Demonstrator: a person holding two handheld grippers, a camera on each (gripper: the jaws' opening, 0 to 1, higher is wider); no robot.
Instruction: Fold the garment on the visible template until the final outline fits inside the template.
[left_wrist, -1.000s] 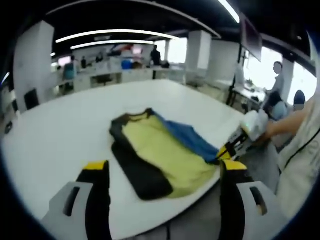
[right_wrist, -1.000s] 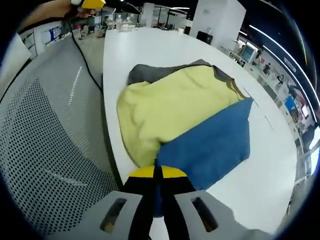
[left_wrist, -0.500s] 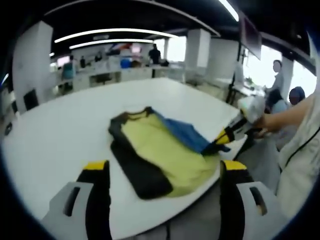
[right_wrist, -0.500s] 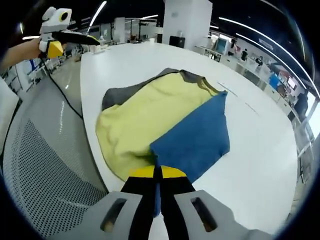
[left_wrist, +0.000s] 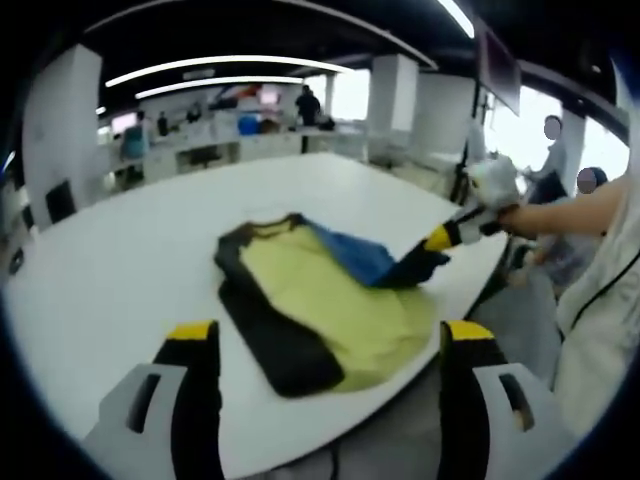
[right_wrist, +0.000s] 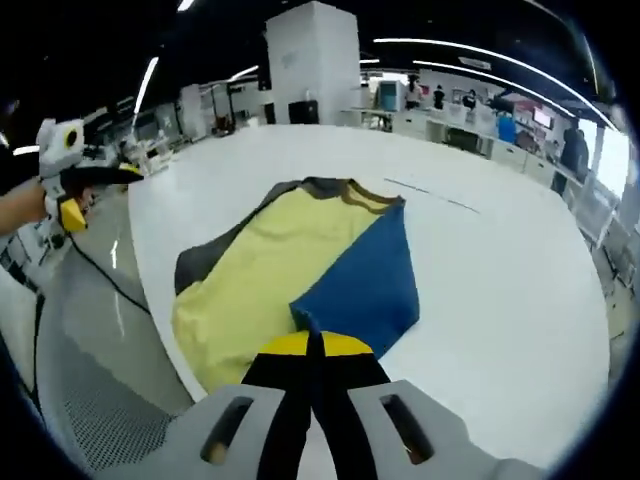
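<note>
Lying on the white table (left_wrist: 120, 260), the garment (left_wrist: 310, 305) — yellow body, dark sleeve, blue sleeve (right_wrist: 360, 280) — sat at the view's centre. Right gripper (right_wrist: 313, 350) had its jaws closed on the blue sleeve, lifted toward 3 o'clock in the left gripper view. Left gripper (left_wrist: 330, 345) — jaws spread wide, holding nothing.

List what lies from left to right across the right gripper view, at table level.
Left gripper, held off the table's edge → dark sleeve → yellow body of the garment → blue sleeve, pinched by the right gripper → bare white table.
</note>
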